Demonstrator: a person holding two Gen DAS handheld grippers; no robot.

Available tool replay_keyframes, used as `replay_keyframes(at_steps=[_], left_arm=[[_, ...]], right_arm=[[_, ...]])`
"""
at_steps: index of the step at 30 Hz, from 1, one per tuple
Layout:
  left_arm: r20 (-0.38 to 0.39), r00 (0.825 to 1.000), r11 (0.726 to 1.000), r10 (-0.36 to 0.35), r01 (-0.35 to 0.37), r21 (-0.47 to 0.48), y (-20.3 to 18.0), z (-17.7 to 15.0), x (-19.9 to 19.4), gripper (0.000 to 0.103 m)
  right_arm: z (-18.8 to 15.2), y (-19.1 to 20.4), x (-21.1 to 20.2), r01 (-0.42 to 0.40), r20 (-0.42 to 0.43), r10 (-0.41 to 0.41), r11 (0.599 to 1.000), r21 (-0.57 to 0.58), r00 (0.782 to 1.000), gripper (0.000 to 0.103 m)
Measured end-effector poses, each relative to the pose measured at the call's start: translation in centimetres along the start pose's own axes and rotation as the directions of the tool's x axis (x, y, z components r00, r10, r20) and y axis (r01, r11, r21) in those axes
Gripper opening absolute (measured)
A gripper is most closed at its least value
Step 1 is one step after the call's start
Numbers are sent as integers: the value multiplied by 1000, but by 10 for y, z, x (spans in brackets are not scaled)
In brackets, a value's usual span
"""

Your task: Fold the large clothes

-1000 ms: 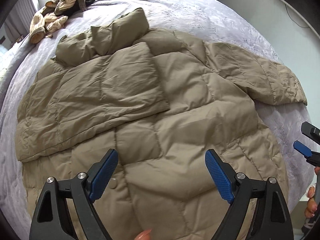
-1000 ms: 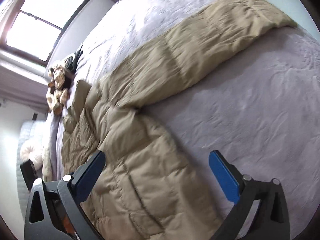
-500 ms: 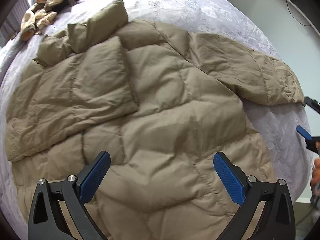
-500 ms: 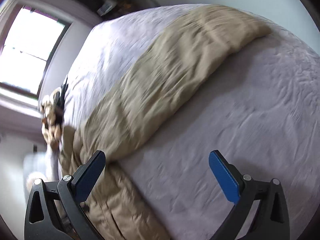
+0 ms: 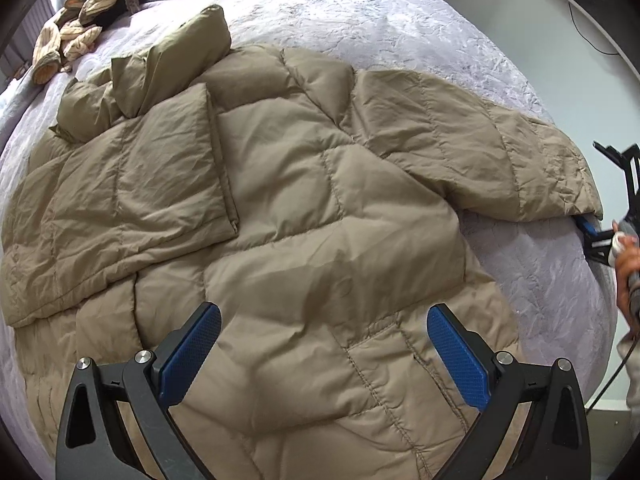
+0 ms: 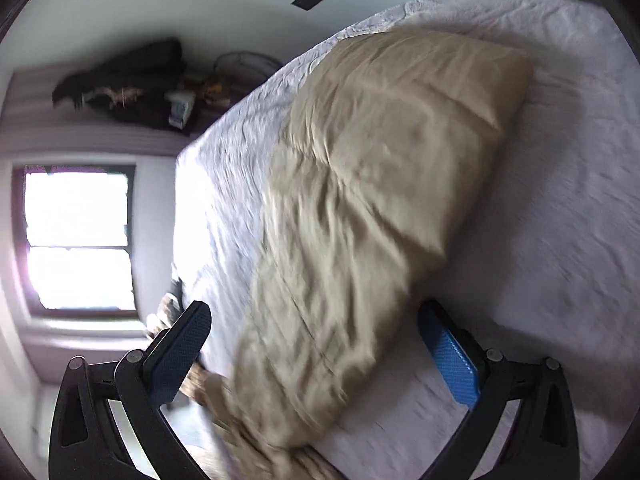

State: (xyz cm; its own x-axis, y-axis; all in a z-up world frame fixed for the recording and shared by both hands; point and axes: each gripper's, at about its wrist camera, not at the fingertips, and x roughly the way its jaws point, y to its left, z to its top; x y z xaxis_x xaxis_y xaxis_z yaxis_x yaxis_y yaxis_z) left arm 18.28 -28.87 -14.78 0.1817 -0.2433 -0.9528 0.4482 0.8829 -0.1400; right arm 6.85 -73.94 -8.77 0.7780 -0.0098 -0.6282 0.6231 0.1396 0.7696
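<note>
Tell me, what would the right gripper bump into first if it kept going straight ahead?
Most likely the tan jacket sleeve, lying between the open right gripper fingers; depth is blurry.

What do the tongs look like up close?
Both the left tongs and right tongs have black plastic frames with triangle cut-outs, silver bolts, and two fingers faced with bumpy blue pads.

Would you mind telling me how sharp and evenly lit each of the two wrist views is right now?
Left wrist view: sharp and evenly lit, quilting seams on the tan puffer jacket crisp, bed edges bowed by fisheye. Right wrist view: motion-smeared across the jacket sleeve, and the window is blown out to white.
</note>
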Motion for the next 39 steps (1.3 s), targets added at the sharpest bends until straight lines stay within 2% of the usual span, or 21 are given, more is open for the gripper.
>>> replay_keyframes(at_steps=[4,6,7,8,9,12,17,20,23,24,27,30,31,35,37,39], left_arm=[[16,1000,1000,10,-10,-7,6,3,-7,103],[17,1000,1000,20,-20,-14,12,2,-9,103],[20,999,999,30,-30,-19,15,3,-11,103],[24,999,999,34,-33,-23,18,2,-13,103],[29,999,999,37,-36,-28,22,1,-15,103],[46,998,998,51,-49,-42,38,-2,-21,103],[79,994,995,73,-67,-75,75,-9,-30,103],[83,993,990,89,-79,-118,104,-15,-34,103],[91,990,983,105,-90,-160,137,-22,-41,103],[93,989,981,113,-96,-170,148,-24,-44,103],[104,985,972,140,-117,-203,180,-29,-53,103],[120,978,961,173,-141,-238,209,-35,-62,103],[123,975,957,184,-149,-250,218,-36,-64,103],[124,968,941,216,-173,-291,253,-42,-67,103],[127,965,936,230,-184,-301,266,-45,-67,103],[126,965,932,229,-180,-313,276,-48,-65,103]], right_arm=[[10,2,18,-52,3,52,996,66,999,101],[9,3,27,-58,-10,59,993,101,998,76],[10,4,30,-58,-27,61,991,118,998,40],[9,2,35,-61,-45,68,989,136,997,12],[7,2,40,-75,-56,84,985,153,995,8],[1,10,42,-111,-53,118,987,115,992,7],[-35,74,50,-146,-99,136,985,-97,986,7],[-77,129,59,-157,-146,117,939,-306,982,7],[-136,179,78,-151,-180,67,847,-510,981,7],[-163,196,87,-153,-190,50,799,-581,981,7],[-223,229,111,-169,-223,13,696,-698,975,7],[-295,255,141,-165,-234,-60,542,-824,970,7],[-323,261,153,-161,-230,-88,478,-863,969,7],[-399,256,188,-139,-208,-203,310,-941,957,7],[-424,241,195,-111,-182,-270,259,-959,945,7],[-437,224,207,-80,-158,-328,239,-968,931,7]])
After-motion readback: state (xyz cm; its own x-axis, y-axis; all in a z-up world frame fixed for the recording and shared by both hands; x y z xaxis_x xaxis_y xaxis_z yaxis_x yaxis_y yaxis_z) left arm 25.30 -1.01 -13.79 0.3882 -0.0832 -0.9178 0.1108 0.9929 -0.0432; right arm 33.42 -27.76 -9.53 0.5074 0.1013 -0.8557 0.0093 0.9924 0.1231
